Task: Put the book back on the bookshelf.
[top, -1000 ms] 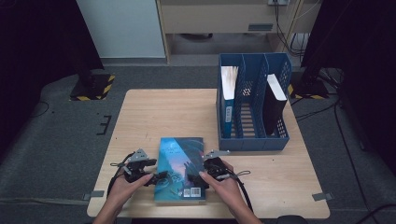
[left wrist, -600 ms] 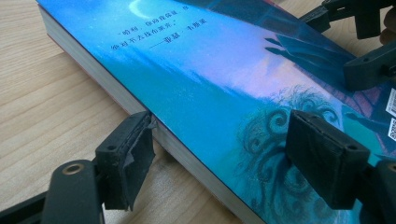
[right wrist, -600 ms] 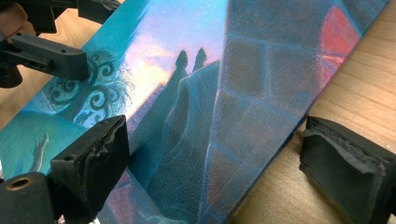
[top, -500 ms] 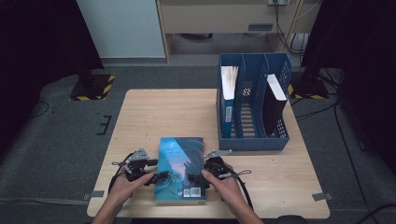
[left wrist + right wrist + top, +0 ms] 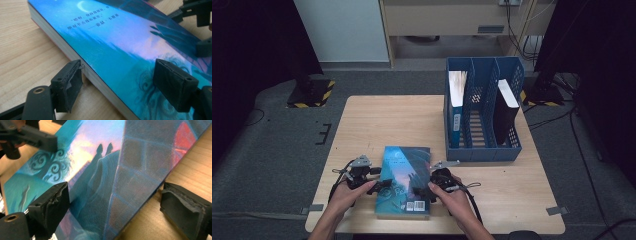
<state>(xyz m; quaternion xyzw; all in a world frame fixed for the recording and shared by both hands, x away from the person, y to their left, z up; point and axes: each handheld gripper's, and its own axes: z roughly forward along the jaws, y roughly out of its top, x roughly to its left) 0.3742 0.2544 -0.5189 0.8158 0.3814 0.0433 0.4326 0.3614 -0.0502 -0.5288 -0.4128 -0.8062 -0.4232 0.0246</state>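
I see the book lying flat on the table near its front edge. My left gripper flanks its left side, my right gripper its right. The file rack stands behind, to the right.

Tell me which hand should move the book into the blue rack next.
Right, probably. The right tongs straddle the book's edge nearest the blue rack, whose middle slot looks free; the left tongs straddle the far edge. Neither pair grips yet.
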